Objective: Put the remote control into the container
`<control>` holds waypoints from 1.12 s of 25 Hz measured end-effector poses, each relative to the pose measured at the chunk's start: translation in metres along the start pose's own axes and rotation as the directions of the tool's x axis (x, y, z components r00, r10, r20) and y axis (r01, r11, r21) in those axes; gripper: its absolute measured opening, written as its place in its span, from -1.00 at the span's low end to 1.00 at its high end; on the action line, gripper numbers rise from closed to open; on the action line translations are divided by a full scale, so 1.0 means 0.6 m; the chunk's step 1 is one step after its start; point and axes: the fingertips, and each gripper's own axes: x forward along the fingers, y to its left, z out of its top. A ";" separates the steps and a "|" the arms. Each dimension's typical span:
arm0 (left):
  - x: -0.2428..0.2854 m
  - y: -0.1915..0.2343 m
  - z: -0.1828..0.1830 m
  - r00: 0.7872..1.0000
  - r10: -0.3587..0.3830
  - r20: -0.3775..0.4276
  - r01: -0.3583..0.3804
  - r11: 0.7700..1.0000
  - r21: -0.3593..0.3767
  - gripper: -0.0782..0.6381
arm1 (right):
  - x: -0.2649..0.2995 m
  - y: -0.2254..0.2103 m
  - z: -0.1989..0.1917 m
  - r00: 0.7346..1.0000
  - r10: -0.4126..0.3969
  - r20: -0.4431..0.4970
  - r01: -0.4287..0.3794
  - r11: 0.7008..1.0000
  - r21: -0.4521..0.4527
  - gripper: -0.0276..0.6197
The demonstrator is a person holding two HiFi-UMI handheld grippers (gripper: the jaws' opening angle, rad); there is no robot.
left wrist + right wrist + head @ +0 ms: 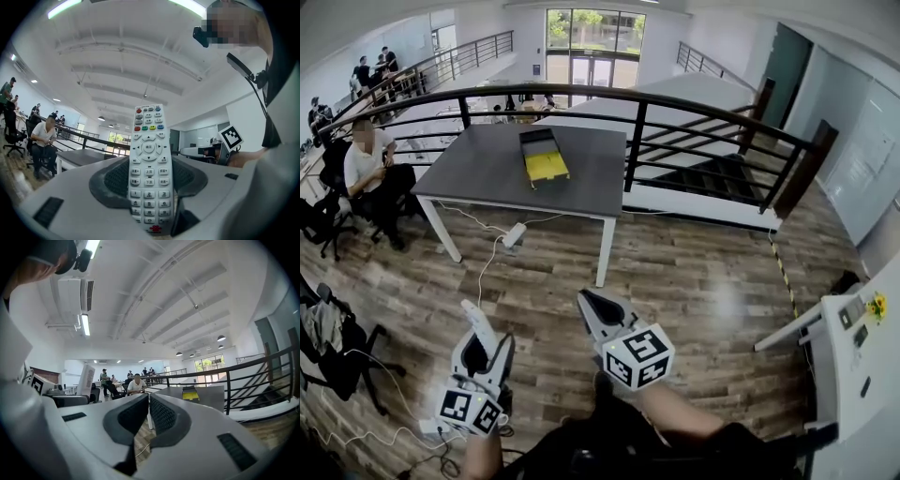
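One remote (149, 159) is clamped low in the left gripper (149, 187), the right gripper (148, 416) all but closed and empty, and with the container (543, 155) well off by the table's (478, 178) far edge, it could be levered loose by its long free top.

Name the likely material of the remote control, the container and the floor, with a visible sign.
The remote control looks like matte white hard plastic with raised, perhaps rubbery buttons. The container seems plastic, smooth yellow with black walls, though distant. The floor shows wood or wood-look planks with glossy glare.
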 end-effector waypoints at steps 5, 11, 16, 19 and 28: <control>0.016 0.027 0.007 1.000 0.022 -0.015 -0.022 1.000 0.023 -0.10 | 0.052 -0.010 0.007 1.000 0.028 0.009 -0.028 0.999 -0.046 -0.91; 0.081 0.080 0.025 0.998 0.062 -0.027 -0.060 0.997 0.054 -0.10 | 0.136 -0.067 0.037 0.998 0.046 0.041 -0.044 0.998 -0.039 -0.91; 0.169 0.115 0.047 0.996 0.087 -0.028 -0.085 0.994 0.069 -0.10 | 0.209 -0.137 0.071 0.995 0.071 0.069 -0.070 0.997 -0.008 -0.91; 0.218 0.127 0.059 0.995 0.093 -0.018 -0.091 0.992 0.084 -0.10 | 0.244 -0.174 0.086 0.993 0.089 0.080 -0.089 0.996 -0.003 -0.91; 0.329 0.139 0.049 0.993 0.107 -0.050 -0.103 0.992 0.078 -0.10 | 0.305 -0.253 0.114 0.981 0.144 0.130 -0.142 0.990 -0.025 -0.91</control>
